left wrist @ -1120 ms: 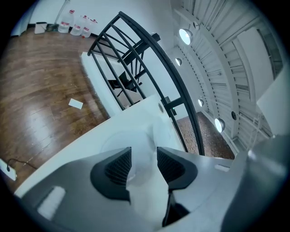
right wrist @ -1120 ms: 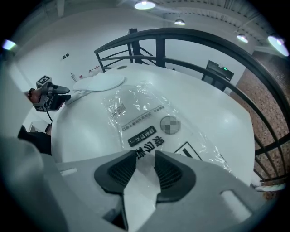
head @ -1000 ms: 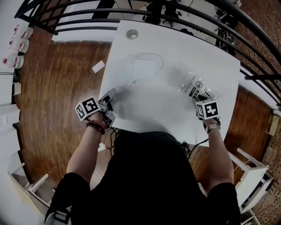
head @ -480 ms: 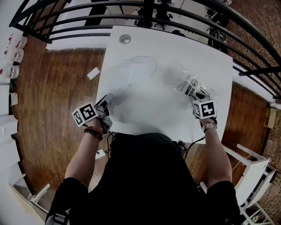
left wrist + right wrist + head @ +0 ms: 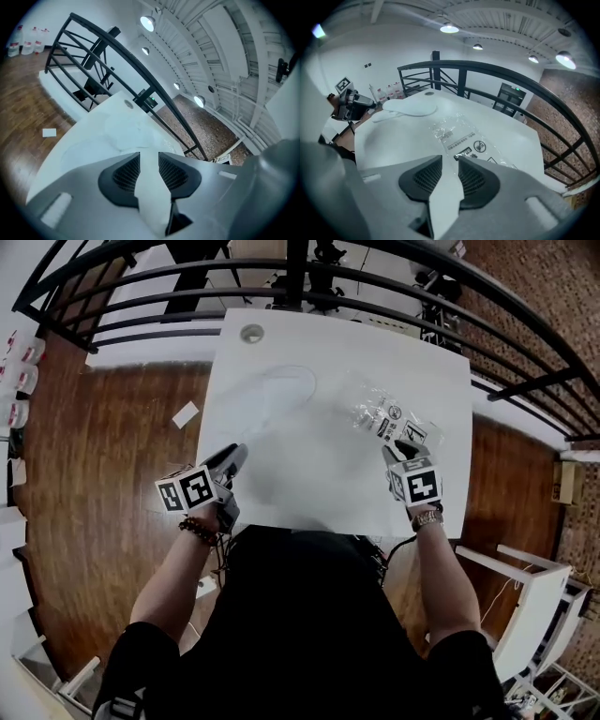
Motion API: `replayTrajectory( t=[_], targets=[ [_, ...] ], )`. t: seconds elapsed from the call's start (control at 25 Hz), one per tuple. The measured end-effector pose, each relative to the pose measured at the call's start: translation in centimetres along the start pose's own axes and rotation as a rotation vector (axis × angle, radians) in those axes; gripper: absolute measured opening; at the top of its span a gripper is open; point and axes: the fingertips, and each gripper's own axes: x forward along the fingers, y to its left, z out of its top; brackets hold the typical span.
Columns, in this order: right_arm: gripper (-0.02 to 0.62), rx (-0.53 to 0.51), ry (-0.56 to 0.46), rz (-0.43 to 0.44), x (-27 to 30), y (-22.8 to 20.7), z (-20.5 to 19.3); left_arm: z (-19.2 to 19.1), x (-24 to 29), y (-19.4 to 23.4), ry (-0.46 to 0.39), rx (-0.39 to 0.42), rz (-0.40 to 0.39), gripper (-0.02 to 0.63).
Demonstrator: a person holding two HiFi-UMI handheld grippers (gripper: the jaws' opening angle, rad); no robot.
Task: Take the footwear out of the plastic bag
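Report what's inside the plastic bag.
The clear plastic bag lies flat and looks empty: only its printed labels show. The white footwear lies apart, outside it. The bag's near end is covered.

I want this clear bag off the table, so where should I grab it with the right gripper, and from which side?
Take the bag by its near printed end, just ahead of the right gripper, whose jaws are closing with nothing between them. It lies flat and crinkled on the table, so probably come in low from your side and pinch a raised wrinkle.
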Motion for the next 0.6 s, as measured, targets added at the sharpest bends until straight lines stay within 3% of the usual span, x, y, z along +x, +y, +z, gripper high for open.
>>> replayTrajectory(
  t=[0.24,0.6],
  targets=[
    [-0.008,-0.078,-0.165,0.054,-4.1,3.9,1.1,-1.7,-1.6,-5.8,-0.066,0.139,-0.013,0.098],
    [-0.008,-0.159,-0.356,0.151,-12.6,8.0,-0.6,-8.0,-2.7,-17.9,-0.089,0.435,-0.005,0.023]
  ],
)
